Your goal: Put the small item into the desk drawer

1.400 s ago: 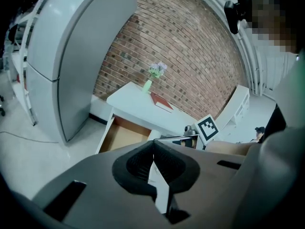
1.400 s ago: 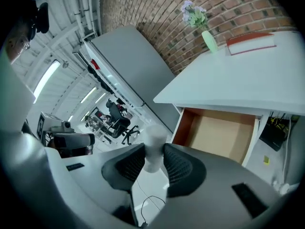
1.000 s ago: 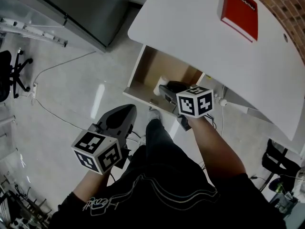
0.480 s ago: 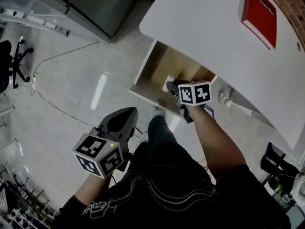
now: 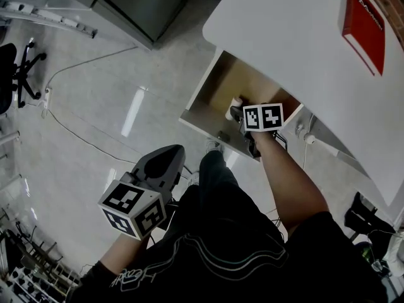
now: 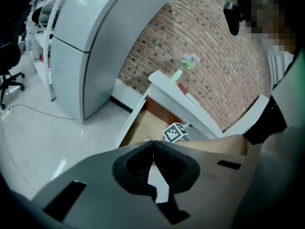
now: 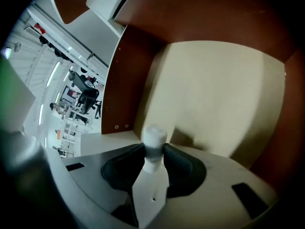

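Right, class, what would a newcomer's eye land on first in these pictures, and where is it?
The open drawer under the white desk, with the right claw inside it, shut on a small white cylinder. Next, the red book lying on the desk, and the left claw, shut and empty, out over the floor.

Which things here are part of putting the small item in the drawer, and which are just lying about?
In the job: small white item, held in the right gripper; open drawer.
Lying about: red book on the desk; office chair; grey cabinet; idle left gripper, shut.
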{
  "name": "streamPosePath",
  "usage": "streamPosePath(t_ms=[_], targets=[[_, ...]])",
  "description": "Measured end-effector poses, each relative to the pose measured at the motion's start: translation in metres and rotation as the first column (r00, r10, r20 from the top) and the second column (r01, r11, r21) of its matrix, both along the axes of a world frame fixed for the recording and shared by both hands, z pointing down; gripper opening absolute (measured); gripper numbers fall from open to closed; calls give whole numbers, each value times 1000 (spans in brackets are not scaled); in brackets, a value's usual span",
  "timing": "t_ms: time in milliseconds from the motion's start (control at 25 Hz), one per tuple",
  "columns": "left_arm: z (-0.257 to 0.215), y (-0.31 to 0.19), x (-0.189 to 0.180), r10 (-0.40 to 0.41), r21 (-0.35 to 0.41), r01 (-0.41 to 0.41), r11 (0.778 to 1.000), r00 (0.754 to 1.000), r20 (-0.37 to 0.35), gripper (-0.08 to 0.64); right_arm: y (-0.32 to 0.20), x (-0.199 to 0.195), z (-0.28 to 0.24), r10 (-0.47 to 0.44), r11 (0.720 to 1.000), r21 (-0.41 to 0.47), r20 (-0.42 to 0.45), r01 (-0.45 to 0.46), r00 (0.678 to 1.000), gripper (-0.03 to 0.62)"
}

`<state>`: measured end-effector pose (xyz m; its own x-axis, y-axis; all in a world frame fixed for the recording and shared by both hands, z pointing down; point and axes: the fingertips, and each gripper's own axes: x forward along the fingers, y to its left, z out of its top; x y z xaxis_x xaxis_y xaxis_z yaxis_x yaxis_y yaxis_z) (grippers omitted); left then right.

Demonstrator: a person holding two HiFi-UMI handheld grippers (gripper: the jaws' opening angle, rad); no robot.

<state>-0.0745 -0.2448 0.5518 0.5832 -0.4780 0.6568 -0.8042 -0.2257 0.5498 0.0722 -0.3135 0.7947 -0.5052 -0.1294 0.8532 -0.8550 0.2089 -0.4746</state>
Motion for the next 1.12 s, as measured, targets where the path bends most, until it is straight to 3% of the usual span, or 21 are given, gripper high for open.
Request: streamPosePath(t_ms=[400, 1120], targets=[[13, -1, -11, -29, -24, 29, 999, 1000, 0, 21, 1, 1, 26, 40, 997, -62, -21, -42, 999, 133], [7, -2, -3, 8, 14, -8, 1000, 1000, -4, 21, 0, 5, 7, 39, 999, -4, -10, -39, 999, 215]])
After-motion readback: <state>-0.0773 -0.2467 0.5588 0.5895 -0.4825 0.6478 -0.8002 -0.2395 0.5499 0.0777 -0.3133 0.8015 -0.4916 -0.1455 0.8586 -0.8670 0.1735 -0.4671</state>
